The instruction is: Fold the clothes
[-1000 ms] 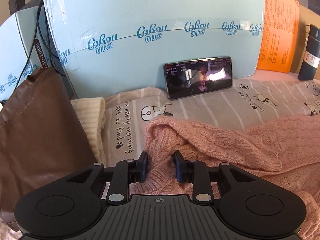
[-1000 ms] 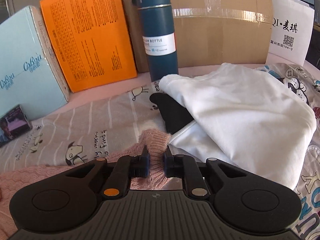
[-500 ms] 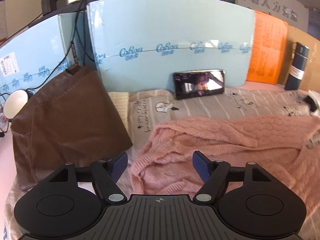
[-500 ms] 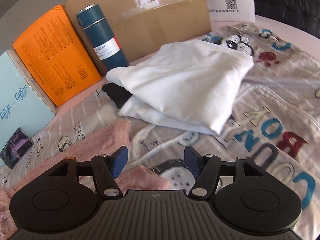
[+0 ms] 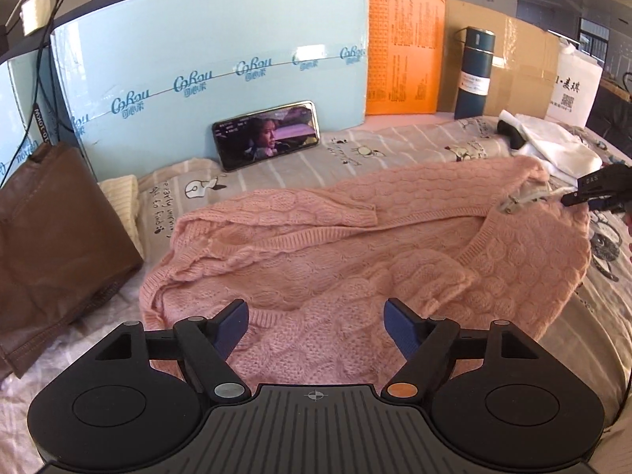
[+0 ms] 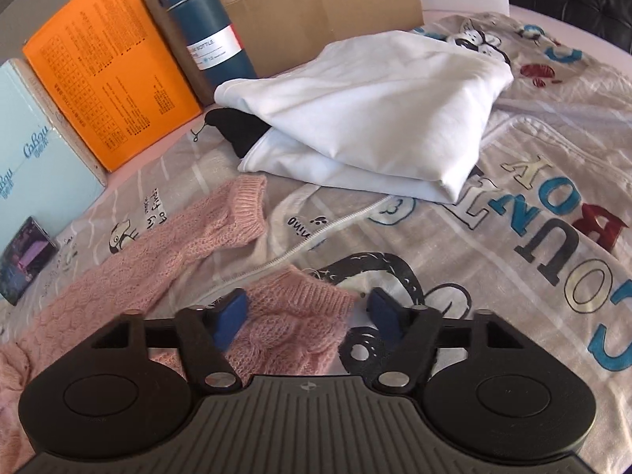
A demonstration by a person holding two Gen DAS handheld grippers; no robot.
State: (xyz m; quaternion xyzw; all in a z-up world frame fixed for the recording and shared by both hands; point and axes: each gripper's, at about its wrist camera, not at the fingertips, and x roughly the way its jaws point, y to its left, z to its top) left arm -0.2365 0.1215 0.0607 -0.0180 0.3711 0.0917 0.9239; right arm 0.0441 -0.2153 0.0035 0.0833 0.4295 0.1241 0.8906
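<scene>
A pink cable-knit sweater (image 5: 355,252) lies spread and partly folded on the printed bedsheet (image 5: 395,146). My left gripper (image 5: 316,328) is open and empty above the sweater's near hem. My right gripper (image 6: 306,312) is open and empty, its fingers either side of a pink sleeve cuff (image 6: 300,296) without gripping it. Another cuff (image 6: 245,205) lies farther off. The right gripper also shows in the left wrist view (image 5: 600,191), at the sweater's right edge.
A folded white garment (image 6: 375,118) over a black one (image 6: 237,130) lies at the back right. A phone (image 5: 266,134) leans on a light-blue box (image 5: 197,59). An orange box (image 5: 403,51), blue bottle (image 5: 474,71), cardboard box (image 6: 316,0) and brown bag (image 5: 47,245) surround the bed.
Both grippers were shut on the pink sweater one second ago. Both have opened, let it go and pulled back and up. The sweater now lies spread on the sheet.
</scene>
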